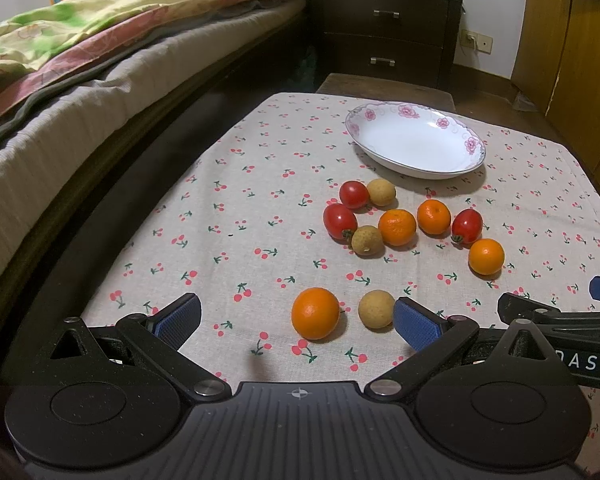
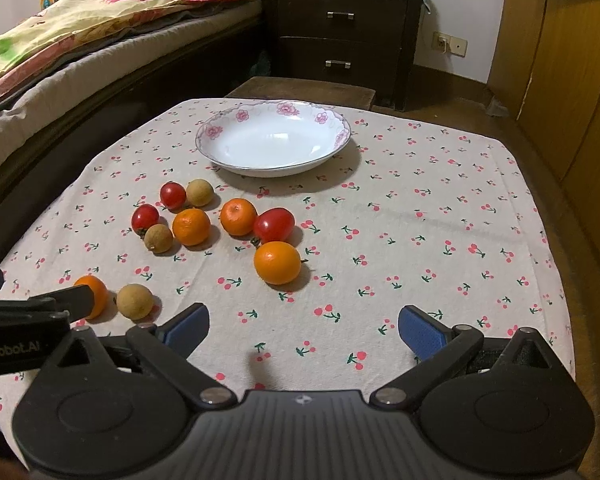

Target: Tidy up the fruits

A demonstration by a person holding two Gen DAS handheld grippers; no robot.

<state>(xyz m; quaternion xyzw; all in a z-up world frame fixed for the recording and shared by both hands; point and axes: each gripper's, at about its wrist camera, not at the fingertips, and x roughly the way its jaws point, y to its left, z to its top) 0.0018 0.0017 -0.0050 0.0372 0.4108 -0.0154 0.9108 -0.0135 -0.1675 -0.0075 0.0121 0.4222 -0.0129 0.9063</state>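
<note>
A white floral-rimmed dish (image 1: 416,146) (image 2: 274,142) stands empty at the far side of the cherry-print cloth. Several small oranges, cherry tomatoes and tan longans lie loose in front of it. My left gripper (image 1: 298,322) is open, low over the cloth; one orange (image 1: 315,313) and one longan (image 1: 376,309) lie between its fingers, the longan touching the right pad. My right gripper (image 2: 304,326) is open and empty, with an orange (image 2: 277,262) ahead of it. The left gripper's finger also shows at the left of the right wrist view.
A bed with a colourful quilt (image 1: 100,20) runs along the left. A dark nightstand (image 2: 340,36) stands behind the table, and wooden cabinets (image 2: 560,60) on the right. The cloth (image 2: 440,220) is bare on its right side.
</note>
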